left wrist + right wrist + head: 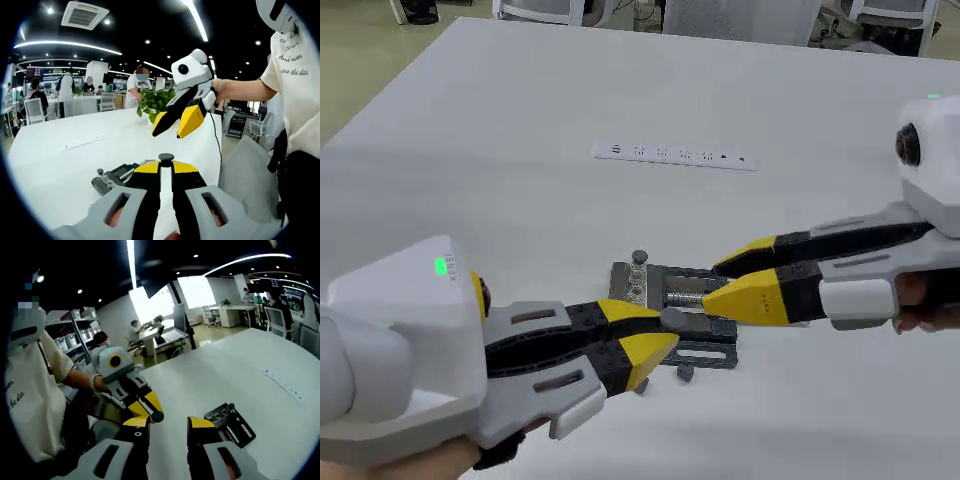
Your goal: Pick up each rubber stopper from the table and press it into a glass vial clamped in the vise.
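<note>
The left gripper (668, 328) pinches a rubber stopper (672, 320) at its very tips, leaving the lower end free to press into the vise (642, 285) on the table (520, 150) below. The right gripper (712, 280) hovers over the vise, jaws apart and empty, probably ready to assist.

L gripper (668, 328): grey body, yellow/blk jaws.

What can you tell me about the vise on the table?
The vise is small, dark grey and metal-looking, lying flat on the white table. A silvery threaded screw runs through its middle, and round holes line one end, where a grey-topped vial stands. In the head view the left tongs and right tongs hang above it; contact unclear.
</note>
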Available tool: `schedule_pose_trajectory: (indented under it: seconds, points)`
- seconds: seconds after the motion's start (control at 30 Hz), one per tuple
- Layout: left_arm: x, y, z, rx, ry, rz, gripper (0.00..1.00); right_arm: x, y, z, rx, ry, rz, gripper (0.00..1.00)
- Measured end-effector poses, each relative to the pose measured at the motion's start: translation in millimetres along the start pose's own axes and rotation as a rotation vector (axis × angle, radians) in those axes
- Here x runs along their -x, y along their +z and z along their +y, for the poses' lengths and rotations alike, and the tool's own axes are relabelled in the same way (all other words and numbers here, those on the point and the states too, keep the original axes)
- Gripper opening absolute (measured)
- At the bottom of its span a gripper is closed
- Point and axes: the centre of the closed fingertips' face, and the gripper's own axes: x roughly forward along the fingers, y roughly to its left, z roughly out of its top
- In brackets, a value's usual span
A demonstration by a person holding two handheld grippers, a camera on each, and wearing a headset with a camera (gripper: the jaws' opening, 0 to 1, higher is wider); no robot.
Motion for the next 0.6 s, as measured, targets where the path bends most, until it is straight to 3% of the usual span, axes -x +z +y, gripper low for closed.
schedule_pose_trajectory:
  seconds: [0.07, 0.17, 0.23, 0.47, 0.6]
  points:
    - [0.0, -2.1, -0.5, -0.003, -0.003, 0.007, 0.03, -2.9, -4.1, 2.0, 0.138, -0.018, 0.089, 0.25]
    - [-0.5, -4.9, -1.6, -0.009, -0.007, 0.018, 0.03, -8.0, -8.3, 10.6, 0.267, 0.019, 0.177, 0.23]
    - [-1.0, -6.3, -2.4, -0.017, -0.009, 0.023, 0.03, -12.3, -7.8, 16.8, 0.333, 0.046, 0.199, 0.21]
    - [-3.5, -13.2, -7.9, -0.057, -0.026, 0.057, 0.03, -20.9, -14.6, 24.5, 0.407, 0.106, 0.292, 0.15]
    - [-5.1, -20.8, -14.0, -0.119, -0.045, 0.101, 0.03, -25.0, -20.7, 27.0, 0.425, 0.135, 0.342, 0.12]
